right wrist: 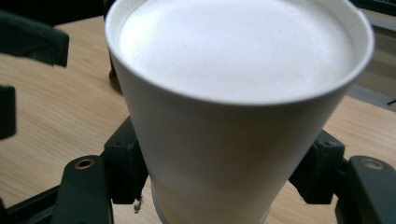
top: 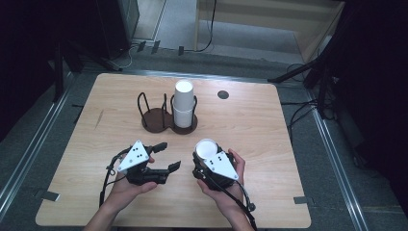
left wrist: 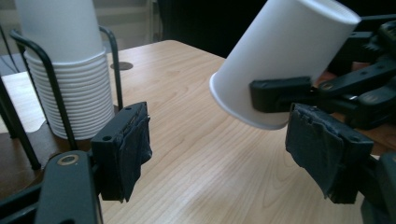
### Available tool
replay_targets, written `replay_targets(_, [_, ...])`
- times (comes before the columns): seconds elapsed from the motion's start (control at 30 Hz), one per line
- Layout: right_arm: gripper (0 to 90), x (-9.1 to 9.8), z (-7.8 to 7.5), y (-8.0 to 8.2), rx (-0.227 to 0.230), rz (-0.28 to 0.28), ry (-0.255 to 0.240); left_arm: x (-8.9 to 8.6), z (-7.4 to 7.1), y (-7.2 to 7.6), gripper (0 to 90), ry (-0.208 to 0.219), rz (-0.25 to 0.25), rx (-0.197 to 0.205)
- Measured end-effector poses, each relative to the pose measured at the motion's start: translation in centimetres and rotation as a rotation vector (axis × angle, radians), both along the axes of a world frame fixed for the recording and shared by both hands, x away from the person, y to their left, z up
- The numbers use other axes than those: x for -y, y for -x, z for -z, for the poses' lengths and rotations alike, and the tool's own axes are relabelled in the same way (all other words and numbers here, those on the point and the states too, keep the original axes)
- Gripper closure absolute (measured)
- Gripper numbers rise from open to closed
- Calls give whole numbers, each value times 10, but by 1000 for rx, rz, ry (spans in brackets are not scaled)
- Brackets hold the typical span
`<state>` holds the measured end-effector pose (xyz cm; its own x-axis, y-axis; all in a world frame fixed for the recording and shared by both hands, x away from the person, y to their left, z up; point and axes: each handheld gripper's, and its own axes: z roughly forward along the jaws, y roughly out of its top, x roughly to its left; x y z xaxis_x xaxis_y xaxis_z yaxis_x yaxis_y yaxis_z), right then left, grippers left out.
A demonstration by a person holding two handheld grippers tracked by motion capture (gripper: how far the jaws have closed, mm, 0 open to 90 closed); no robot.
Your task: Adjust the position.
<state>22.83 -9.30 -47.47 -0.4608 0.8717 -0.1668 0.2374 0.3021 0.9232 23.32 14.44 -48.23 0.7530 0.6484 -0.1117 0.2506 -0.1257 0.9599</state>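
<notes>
A white paper cup sits tilted, base upward, in my right gripper, whose jaws are shut on its wall near the mouth rim. To its left my left gripper stands open, its padded fingers apart with bare table between them; the cup's rim hangs just beyond its right pad. Farther back, a stack of white cups stands upside down in the right bay of a dark wire holder.
The holder's left bay holds nothing. A round dark hole marks the wooden table at the back right. Stand legs and cables lie on the floor beyond the far edge.
</notes>
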Motion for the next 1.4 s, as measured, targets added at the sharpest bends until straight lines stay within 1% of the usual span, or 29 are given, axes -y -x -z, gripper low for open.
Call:
replay_targets(0.03, [312,-2,3,-1,5,-7,28,0,-2,0,227,-1,8,0])
replay_targets(0.07, [312,-2,3,-1,5,-7,28,0,-3,1,227,0,14,-2])
replay_targets(0.1, [312,-3,7,-2,-4,-17,49,1,-6,1,228,3,38,-3])
replay_targets(0.2, [313,-3,10,-3,-21,-35,55,3,-8,3,230,-6,60,-6])
replay_targets(0.23, [312,-3,12,-4,-32,-53,57,4,-8,3,230,-7,82,-11])
replay_targets(0.27, [314,-3,13,-6,-63,-89,37,6,-8,4,233,-13,97,-9])
replay_targets(0.3, [316,-2,15,-8,-88,-129,25,8,-7,5,241,-33,119,-9])
replay_targets(0.33, [316,-2,15,-8,-88,-129,25,8,-7,5,241,-33,119,-9])
replay_targets(0.37, [317,-3,16,-9,-100,-157,36,10,-5,5,241,-47,141,-12])
replay_targets(0.4, [317,-3,16,-9,-100,-157,36,10,-5,5,240,-47,141,-12])
replay_targets(0.43, [318,-2,17,-9,-117,-195,31,10,-4,3,237,-48,147,-22])
replay_targets(0.47, [318,-2,17,-9,-117,-195,31,10,-4,3,235,-48,147,-22])
replay_targets(0.5, [318,-4,18,-8,-116,-221,49,9,-4,2,234,-42,146,-29])
replay_targets(0.53, [318,-4,18,-8,-116,-221,49,9,-4,2,234,-42,146,-29])
replay_targets(0.63, [324,-9,20,-6,-130,-278,57,8,-4,3,243,-36,167,-16])
replay_targets(0.67, [324,-9,20,-6,-130,-278,57,8,-4,3,244,-36,167,-16])
replay_targets(0.7, [330,-9,20,-6,-156,-309,40,8,-4,4,245,-33,173,-10])
replay_targets(0.73, [330,-9,20,-6,-156,-309,40,8,-4,4,245,-33,173,-10])
replay_targets(0.77, [335,-9,19,-6,-170,-339,30,8,-4,4,245,-36,184,-7])
replay_targets(0.8, [335,-9,19,-6,-170,-339,30,8,-4,4,245,-36,184,-7])
replay_targets(0.87, [341,-8,18,-7,-183,-374,17,8,-4,4,244,-42,194,-4])
replay_targets(0.93, [345,-7,17,-7,-192,-395,4,8,-4,4,237,-44,196,-4])
replay_targets(0.97, [348,-8,16,-6,-199,-415,-1,9,-4,5,213,-44,188,0])
replay_targets(1.07, [349,-9,16,-6,-204,-436,10,10,-4,5,208,-39,196,2])
replay_targets(1.1, [354,-11,17,-4,-206,-446,17,12,-4,6,204,-48,204,7])
replay_targets(1.13, [354,-11,17,-4,-206,-446,17,12,-4,6,203,-48,204,7])
replay_targets(1.23, [357,-13,18,-3,-225,-494,7,13,-4,8,201,-49,227,11])
replay_targets(1.3, [356,-14,18,-2,-225,-512,14,13,-4,8,202,-50,235,14])
replay_targets(1.4, [355,-15,18,-1,-235,-533,7,13,-4,9,210,-52,242,19])
